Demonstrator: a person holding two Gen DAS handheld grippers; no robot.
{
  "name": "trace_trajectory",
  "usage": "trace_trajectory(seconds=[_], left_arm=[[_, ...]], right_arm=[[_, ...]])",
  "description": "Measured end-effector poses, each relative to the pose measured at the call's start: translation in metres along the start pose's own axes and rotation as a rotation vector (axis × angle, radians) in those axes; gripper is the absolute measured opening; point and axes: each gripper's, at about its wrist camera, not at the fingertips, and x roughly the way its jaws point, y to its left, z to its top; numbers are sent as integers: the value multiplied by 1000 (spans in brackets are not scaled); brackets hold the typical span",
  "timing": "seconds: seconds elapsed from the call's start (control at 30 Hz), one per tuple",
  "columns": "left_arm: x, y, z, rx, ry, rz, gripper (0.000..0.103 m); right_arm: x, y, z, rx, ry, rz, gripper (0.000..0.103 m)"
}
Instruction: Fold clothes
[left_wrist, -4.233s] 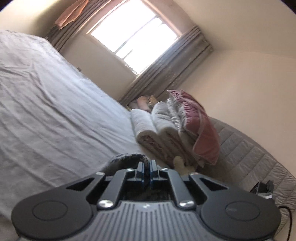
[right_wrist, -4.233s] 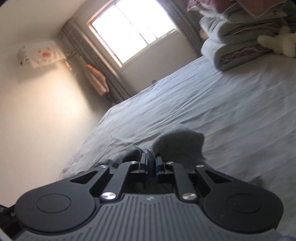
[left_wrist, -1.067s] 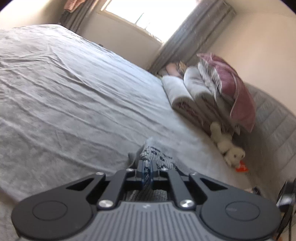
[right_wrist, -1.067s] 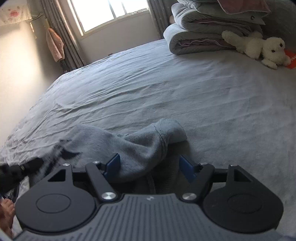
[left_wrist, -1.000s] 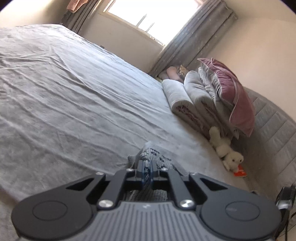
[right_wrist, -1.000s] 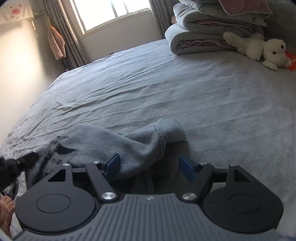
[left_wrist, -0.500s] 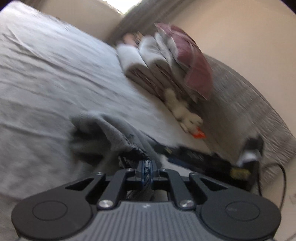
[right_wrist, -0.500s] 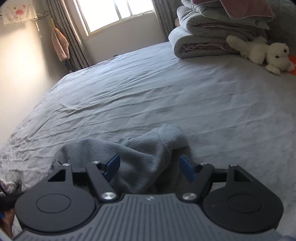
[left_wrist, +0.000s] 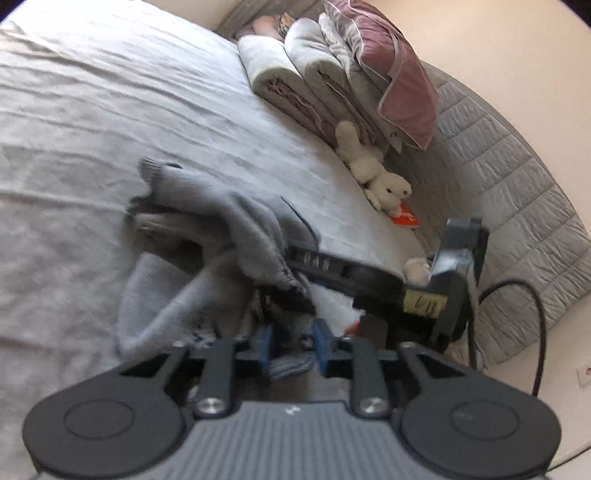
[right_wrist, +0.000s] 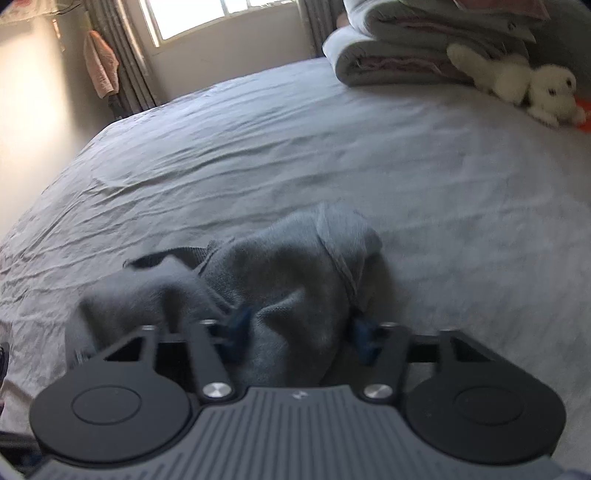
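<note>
Wrinkled grey bedsheet; window behind.

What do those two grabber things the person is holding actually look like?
Both look alike: a ribbed grey body, two round black discs at the sides, black linkage bars with silver screws, and blue pads on the fingers. In the left camera, the right gripper shows from the side: dark, with a yellowish label and a black cable trailing away.

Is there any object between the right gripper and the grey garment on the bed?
Nothing visible. The grey garment already bulges between the closing jaws of the right gripper, with no other object in between.
</note>
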Motion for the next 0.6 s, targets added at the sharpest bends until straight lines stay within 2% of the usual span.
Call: trace_trajectory(seconds=[0.03,0.07,0.13,0.23,0.37,0.6], left_arm=[[-3,2,2,-4,-9,5,35],[-5,5,3,-10,-18,10,36],[-10,10,7,-27,-40,37,46],[-16,16,13,-31,-71,105,49],[-21,21,18,-16,-109,201,56],[-6,31,20,-53,-38,265,62]], right_arm=[[-1,1,-2,-5,-8,-2,30],[-2,3,-3,-15,-18,-9,26],[-8,10,-6,-70,-52,-54,17],[-16,16,-10,-104,-88,-108,14],[-21,11,-10,-67,-100,-141,13],[-21,14,-8,-71,-90,-152,13]])
